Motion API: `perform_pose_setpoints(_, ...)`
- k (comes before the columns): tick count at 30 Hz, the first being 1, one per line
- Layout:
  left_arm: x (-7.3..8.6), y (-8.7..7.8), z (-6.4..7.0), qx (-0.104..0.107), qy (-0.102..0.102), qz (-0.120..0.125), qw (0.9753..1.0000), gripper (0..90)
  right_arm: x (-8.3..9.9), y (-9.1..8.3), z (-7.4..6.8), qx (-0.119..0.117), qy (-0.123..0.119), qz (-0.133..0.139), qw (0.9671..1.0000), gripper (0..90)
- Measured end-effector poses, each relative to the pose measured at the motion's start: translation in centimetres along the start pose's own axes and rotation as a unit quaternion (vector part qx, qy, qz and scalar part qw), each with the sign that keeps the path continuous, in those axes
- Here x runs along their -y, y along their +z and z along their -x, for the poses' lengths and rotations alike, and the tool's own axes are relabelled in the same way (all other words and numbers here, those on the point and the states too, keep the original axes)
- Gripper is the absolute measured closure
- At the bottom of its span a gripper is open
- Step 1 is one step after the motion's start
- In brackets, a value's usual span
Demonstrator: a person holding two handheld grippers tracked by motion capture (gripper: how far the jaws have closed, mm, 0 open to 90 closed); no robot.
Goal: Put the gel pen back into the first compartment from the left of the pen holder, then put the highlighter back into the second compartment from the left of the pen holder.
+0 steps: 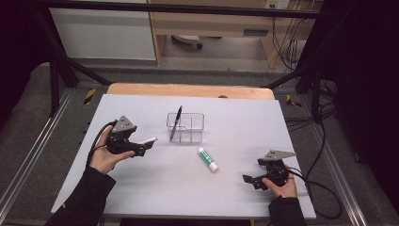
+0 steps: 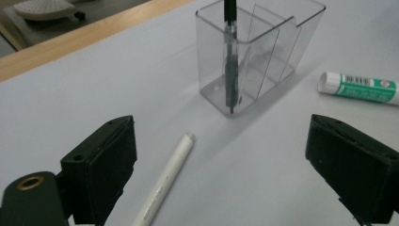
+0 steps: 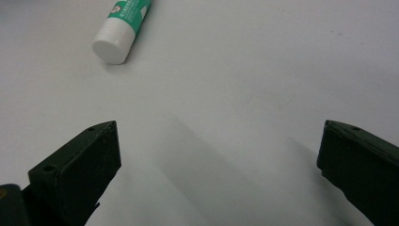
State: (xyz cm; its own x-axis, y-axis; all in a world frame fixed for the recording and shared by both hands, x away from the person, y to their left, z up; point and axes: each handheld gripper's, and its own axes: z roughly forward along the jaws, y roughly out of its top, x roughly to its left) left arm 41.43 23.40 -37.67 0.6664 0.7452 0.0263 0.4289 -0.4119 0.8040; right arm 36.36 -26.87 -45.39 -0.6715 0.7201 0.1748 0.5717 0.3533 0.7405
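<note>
The left gripper (image 2: 221, 165) hovers low over the pale grey tabletop (image 1: 155, 188) with its black jaws spread wide apart and nothing clamped. A slim white cylindrical pen (image 2: 165, 181) lies flat on the tabletop between those jaws, nearer the jaw on the left of the left gripper view, its tip pointing away from the gripper. Just beyond that tip stands a clear plastic divided organiser box (image 2: 275, 52) with a black pen (image 2: 230, 61) upright in its near compartment. Beside the box, farther off, lies a green-and-white glue stick (image 2: 360, 88). The right gripper (image 3: 219, 169) also stands wide open, empty, with the glue stick ahead of it, well apart.
</note>
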Motion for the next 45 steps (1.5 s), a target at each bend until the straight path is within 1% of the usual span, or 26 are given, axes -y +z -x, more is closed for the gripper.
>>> perform_pose_setpoints(5,1.2,0.2,-0.5,-0.001,-0.004,-0.014,0.9999,8.7,0.0,0.0,0.0,-0.002,0.001,0.005,1.0000,0.5)
perform_pose_setpoints(7,1.7,0.3,-0.7,0.001,-0.004,-0.017,0.9998,8.7,0.0,0.0,0.0,0.000,0.000,0.001,1.0000,0.5)
perform_pose_setpoints(13,2.6,0.4,-1.4,0.009,0.005,-0.036,0.9993,8.7,0.0,0.0,0.0,0.000,0.001,0.001,1.0000,0.5)
perform_pose_setpoints(15,2.9,0.4,-1.8,0.006,0.006,-0.042,0.9991,8.8,0.0,0.1,0.0,0.000,0.001,0.001,1.0000,0.5)
perform_pose_setpoints(17,3.1,0.3,-2.2,0.008,0.005,-0.046,0.9989,8.8,0.0,0.0,0.0,-0.001,0.000,0.002,1.0000,0.5)
perform_pose_setpoints(23,3.6,0.5,-3.4,0.011,0.007,-0.054,0.9984,8.9,0.0,0.1,0.0,0.000,0.000,0.001,1.0000,0.5)
perform_pose_setpoints(28,3.7,0.8,-4.2,0.013,0.019,-0.071,0.9972,10.0,0.0,0.1,0.0,0.000,-0.002,0.002,1.0000,0.5)
perform_pose_setpoints(31,3.7,1.0,-4.7,0.014,0.017,-0.081,0.9965,11.0,0.0,0.1,0.0,0.000,0.001,-0.003,1.0000,0.5)
perform_pose_setpoints(33,3.8,1.1,-5.1,0.010,0.016,-0.091,0.9957,12.4,0.0,0.1,0.0,0.000,0.001,-0.002,1.0000,0.5)
perform_pose_setpoints(37,4.1,1.4,-6.0,0.013,0.014,-0.094,0.9954,16.1,0.1,0.1,0.0,0.001,-0.004,-0.003,1.0000,0.5)
perform_pose_setpoints(40,4.4,1.7,-6.5,0.014,0.015,-0.101,0.9947,19.1,0.0,0.1,0.0,-0.001,-0.002,-0.002,1.0000,0.5)
perform_pose_setpoints(42,4.5,2.0,-6.7,0.018,0.022,-0.104,0.9942,23.8,0.1,0.2,0.0,0.000,-0.006,-0.002,1.0000,0.5)
perform_pose_setpoints(45,4.6,2.2,-6.8,0.028,0.025,-0.103,0.9940,30.5,0.1,0.1,0.0,0.001,-0.005,-0.003,1.0000,0.5)
